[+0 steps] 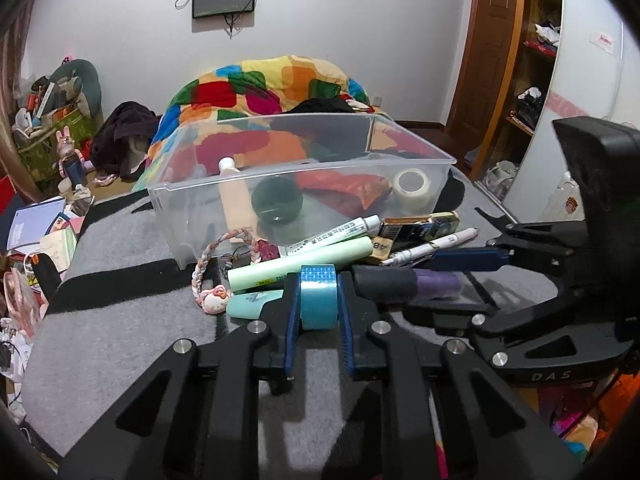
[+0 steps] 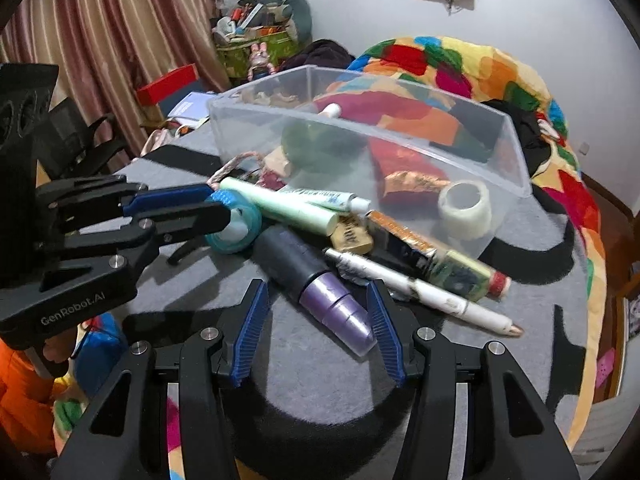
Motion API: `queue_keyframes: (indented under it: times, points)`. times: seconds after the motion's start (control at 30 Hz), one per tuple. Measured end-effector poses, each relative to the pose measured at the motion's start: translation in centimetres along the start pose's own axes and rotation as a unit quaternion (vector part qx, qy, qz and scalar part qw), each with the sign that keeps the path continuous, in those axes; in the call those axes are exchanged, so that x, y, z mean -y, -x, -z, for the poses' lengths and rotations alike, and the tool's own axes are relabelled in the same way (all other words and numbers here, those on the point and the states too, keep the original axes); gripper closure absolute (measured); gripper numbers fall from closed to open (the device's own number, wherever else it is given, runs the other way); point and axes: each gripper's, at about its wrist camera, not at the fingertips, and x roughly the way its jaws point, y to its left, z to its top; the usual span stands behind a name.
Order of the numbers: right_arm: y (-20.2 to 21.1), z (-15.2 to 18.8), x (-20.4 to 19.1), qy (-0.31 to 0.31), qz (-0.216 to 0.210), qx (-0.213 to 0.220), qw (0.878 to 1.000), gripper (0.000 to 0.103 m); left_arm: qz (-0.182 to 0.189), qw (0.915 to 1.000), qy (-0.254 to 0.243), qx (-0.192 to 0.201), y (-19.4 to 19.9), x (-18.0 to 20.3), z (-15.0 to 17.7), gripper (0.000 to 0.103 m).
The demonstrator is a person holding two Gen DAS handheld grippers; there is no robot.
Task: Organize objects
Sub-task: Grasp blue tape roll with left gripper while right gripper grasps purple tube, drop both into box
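Observation:
My left gripper (image 1: 318, 280) is shut on a teal roll of tape (image 1: 318, 296), standing on edge on the grey blanket; the right wrist view shows the gripper (image 2: 218, 208) and the roll (image 2: 236, 228). My right gripper (image 2: 318, 292) is open, its fingers either side of the purple end of a black-and-purple cylinder (image 2: 316, 284), not touching; it also shows in the left wrist view (image 1: 468, 260). A clear plastic bin (image 1: 296, 184) behind the pile holds a bottle, a dark round container, a red packet and a white tape roll (image 2: 466, 210).
The pile in front of the bin has a pale green tube (image 1: 300, 266), a white tube (image 1: 332, 234), a white pen (image 2: 424, 292), a long boxed item (image 2: 432, 256), a braided bracelet (image 1: 212, 264). A colourful quilt (image 1: 280, 84) lies behind. Clutter lies off the left edge.

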Motion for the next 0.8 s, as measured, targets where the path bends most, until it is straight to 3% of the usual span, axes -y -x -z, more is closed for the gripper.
queue_keyframes:
  times: [0.13,0.37,0.47,0.53,0.8]
  points:
    - [0.7,0.5,-1.0,0.018,-0.023,0.0,1.0,0.056,0.015,0.9998,0.004,0.01,1.2,-0.1,0.0,0.086]
    - [-0.2,-0.4,-1.8,0.025,-0.019,0.001,1.0,0.056,0.026,0.999,0.011,0.034,3.0,-0.1,-0.9,0.086]
    - [-1.0,-0.8,-1.7,0.017,-0.015,-0.001,1.0,0.066,0.022,0.9986,0.013,0.046,3.7,-0.2,-1.3,0.086]
    - [-1.4,-0.9,-1.6,0.012,-0.015,-0.005,1.0,0.079,0.019,0.9982,0.017,0.054,4.1,-0.4,-1.5,0.086]
    - [-0.5,-0.1,-1.5,0.005,-0.013,0.007,1.0,0.079,0.007,0.9961,0.039,0.078,5.0,-2.2,-3.0,0.086]
